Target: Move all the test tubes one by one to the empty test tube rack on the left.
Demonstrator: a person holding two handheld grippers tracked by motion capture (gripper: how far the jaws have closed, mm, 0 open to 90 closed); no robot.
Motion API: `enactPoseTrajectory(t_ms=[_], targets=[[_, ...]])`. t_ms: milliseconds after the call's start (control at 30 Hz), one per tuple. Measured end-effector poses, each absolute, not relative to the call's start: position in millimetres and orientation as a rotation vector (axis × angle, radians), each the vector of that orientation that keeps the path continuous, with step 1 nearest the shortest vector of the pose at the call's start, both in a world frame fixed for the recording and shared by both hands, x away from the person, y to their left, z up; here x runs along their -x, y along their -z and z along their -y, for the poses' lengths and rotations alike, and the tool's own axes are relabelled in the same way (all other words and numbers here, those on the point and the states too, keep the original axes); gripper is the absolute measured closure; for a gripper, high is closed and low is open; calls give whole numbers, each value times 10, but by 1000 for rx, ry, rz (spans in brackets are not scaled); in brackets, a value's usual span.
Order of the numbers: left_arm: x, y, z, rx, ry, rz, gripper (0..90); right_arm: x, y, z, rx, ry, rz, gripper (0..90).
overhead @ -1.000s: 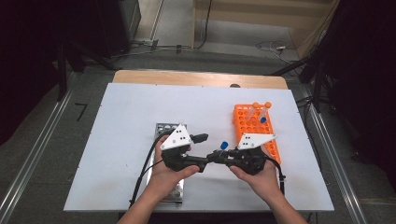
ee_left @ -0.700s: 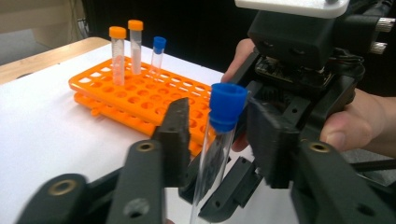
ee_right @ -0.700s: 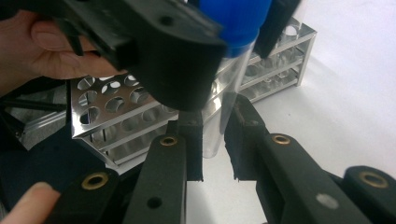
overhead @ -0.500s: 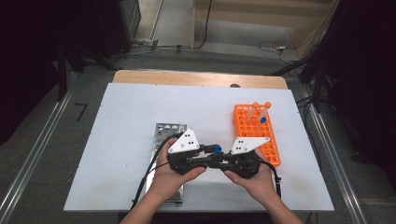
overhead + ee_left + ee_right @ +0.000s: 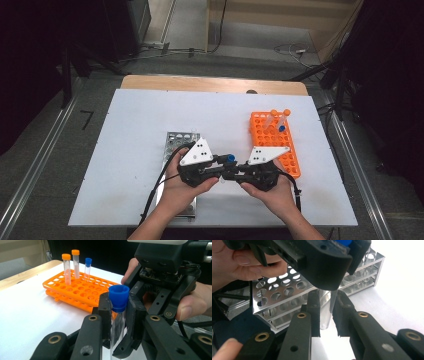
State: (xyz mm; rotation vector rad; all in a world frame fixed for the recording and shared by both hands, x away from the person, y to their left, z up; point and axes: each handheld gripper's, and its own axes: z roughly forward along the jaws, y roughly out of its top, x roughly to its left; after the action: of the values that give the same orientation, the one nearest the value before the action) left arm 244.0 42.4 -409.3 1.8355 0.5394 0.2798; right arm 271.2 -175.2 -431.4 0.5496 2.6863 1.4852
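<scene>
Both claws are clamped on one blue-capped tube (image 5: 117, 315), held upright above the desk (image 5: 130, 130) between the two hands. The left claw (image 5: 117, 312) has just been closing and now pinches the tube high up, its pads pressing at and just under the blue cap (image 5: 119, 296); the right claw (image 5: 326, 312) grips the clear glass-like body lower down, directly beneath the left one. The main risk, as I judge it, is that two rigid grips share one slim tube: if either hand twists or pulls off-axis before the other lets go, the tube could bend, crack or pop out sideways. If the cap is meant to be turned, the left pads sit partly on the cap's lower rim and partly on the body, so they may slip or fail to turn it cleanly. Should the right claw loosen first, the tube hangs from the cap alone and could drop if the cap is loose. The silver rack (image 5: 287, 292) stands just behind the right claw and the orange rack (image 5: 75, 290) with its three tubes lies beyond the left one; a jerk on release could knock either. Any contents could spill if it tips.
</scene>
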Motion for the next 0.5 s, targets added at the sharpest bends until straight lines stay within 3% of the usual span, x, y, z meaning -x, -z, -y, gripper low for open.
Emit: enactPoseTrajectory(t_ms=[133, 300, 500], targets=[[-2449, 4080, -468, -1822, -300, -554, 766, -2728, 4324, 1773, -540, -1514, -2691, 637], [-2473, 4057, -569, -1793, -326, -586, 766, -2747, 4309, 1820, -586, -1511, -2640, 398], [-2504, 4035, -703, -1764, -357, -621, 766, -2800, 4303, 1893, -645, -1514, -2609, 273]])
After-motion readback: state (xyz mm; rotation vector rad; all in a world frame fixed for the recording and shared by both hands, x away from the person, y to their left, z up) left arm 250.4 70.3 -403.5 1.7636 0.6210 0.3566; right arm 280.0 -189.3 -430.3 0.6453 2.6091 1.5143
